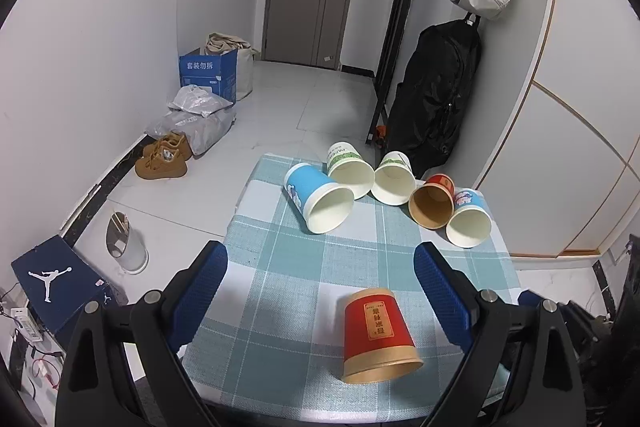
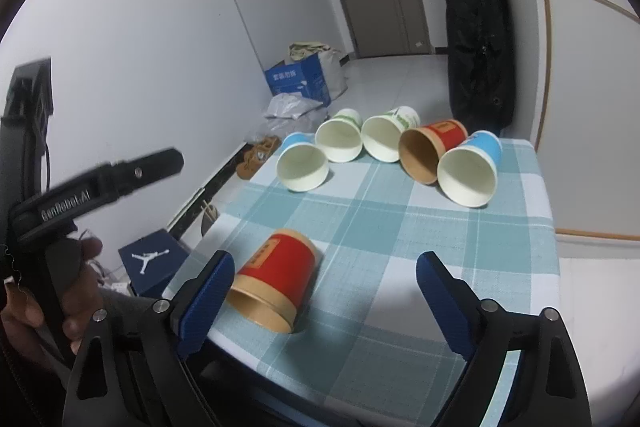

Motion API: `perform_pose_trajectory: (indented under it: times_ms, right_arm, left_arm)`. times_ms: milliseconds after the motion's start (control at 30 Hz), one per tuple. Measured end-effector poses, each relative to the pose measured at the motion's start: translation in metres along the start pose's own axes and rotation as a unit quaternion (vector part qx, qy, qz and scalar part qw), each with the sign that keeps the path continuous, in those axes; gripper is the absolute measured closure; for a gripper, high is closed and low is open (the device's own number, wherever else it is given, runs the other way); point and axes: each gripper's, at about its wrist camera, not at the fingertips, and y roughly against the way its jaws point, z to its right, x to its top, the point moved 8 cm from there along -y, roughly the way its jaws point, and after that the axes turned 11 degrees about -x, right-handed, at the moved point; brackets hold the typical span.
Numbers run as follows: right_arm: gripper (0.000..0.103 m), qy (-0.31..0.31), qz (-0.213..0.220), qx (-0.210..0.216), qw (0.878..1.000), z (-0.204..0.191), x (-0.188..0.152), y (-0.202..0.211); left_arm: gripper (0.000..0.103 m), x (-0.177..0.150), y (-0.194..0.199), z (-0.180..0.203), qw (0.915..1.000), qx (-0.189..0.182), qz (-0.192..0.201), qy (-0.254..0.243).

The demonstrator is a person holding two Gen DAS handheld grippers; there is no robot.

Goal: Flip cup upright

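A red and kraft paper cup lies on its side on the checked tablecloth, mouth toward the near edge. My left gripper is open above it, the cup just below and between its blue pads. In the right wrist view the same cup lies next to my left blue pad; my right gripper is open and empty. The left gripper's body shows at the left, held by a hand.
Several more cups lie on their sides at the table's far end: blue, green-white, white, red, blue. On the floor left are a shoebox, bin, shoes.
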Motion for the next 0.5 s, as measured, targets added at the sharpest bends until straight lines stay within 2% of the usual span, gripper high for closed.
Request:
perform_pose_trajectory:
  times_ms: [100,500]
  right_arm:
    - [0.018,0.008,-0.011,0.007,1.0,-0.006,-0.004,-0.003]
    - [0.022,0.026,-0.038,0.012,0.999,-0.02,-0.021,-0.014]
  left_arm:
    - [0.011,0.001,0.001,-0.001,1.0,-0.005,0.002,0.005]
    - [0.011,0.0,0.0,-0.002,0.9997,-0.018,-0.009,0.014]
